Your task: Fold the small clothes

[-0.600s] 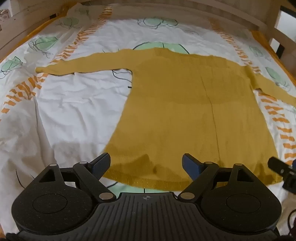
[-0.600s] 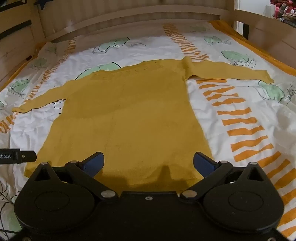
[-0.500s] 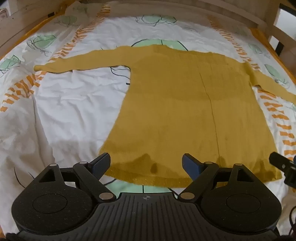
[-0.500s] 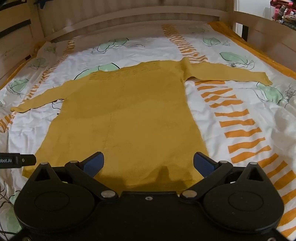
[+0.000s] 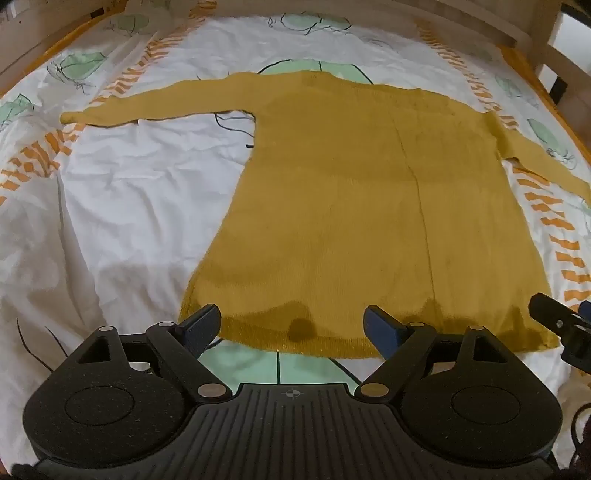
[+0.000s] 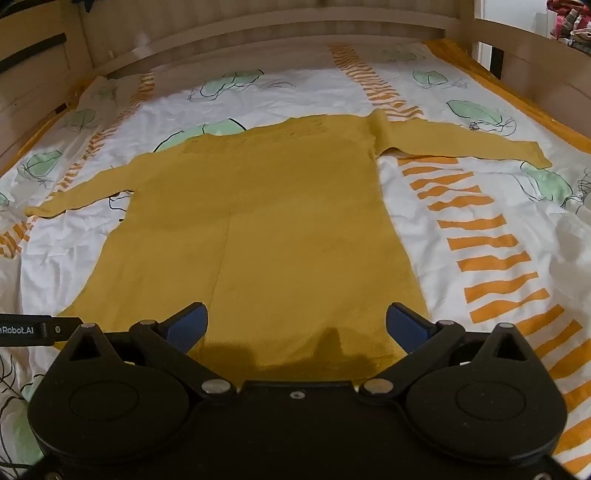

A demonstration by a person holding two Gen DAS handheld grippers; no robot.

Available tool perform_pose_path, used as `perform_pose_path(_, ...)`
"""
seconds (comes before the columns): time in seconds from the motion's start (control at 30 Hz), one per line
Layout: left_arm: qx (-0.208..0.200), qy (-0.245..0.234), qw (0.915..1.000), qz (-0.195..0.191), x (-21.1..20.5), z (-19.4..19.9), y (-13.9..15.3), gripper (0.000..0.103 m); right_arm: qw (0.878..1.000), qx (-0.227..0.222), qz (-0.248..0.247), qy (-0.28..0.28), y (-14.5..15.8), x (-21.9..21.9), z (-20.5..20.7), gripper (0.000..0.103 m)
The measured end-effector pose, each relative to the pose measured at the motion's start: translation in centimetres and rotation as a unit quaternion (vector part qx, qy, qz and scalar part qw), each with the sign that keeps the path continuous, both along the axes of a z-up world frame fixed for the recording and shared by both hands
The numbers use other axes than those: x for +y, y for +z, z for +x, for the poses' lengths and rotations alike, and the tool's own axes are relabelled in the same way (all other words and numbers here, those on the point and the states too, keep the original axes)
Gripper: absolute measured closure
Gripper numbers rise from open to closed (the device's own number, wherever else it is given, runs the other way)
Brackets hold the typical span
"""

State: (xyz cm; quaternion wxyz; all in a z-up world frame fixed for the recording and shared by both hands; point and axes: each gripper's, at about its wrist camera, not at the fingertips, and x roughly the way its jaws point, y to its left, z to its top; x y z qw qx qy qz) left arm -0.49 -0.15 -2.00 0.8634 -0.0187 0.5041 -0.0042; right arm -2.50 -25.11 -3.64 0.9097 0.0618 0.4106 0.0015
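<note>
A mustard-yellow long-sleeved sweater (image 5: pixel 354 206) lies flat on the bed, sleeves spread to both sides, hem nearest me; it also shows in the right wrist view (image 6: pixel 266 229). My left gripper (image 5: pixel 291 325) is open and empty, hovering over the hem's left half. My right gripper (image 6: pixel 295 325) is open and empty over the hem's right half. The right gripper's finger shows at the right edge of the left wrist view (image 5: pixel 554 317). The left gripper's finger shows at the left edge of the right wrist view (image 6: pixel 33 329).
The bed sheet (image 5: pixel 122 206) is white with green leaf prints and orange stripes, and wrinkled. A wooden bed frame (image 6: pixel 258 33) runs along the far side and both flanks. Bare sheet lies left and right of the sweater.
Both grippers have drawn back slightly toward the hem side; more of the hem and the sheet below it shows now. Both stay open. The sweater has not moved.
</note>
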Motion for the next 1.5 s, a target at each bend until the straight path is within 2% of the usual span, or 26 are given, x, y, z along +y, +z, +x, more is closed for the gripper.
perform_pose_path(1.5,0.012,0.002,0.9999,0.006,0.07,0.49,0.46,0.018,1.0,0.005,0.006,0.018,-0.19,0.77,0.6,0.001)
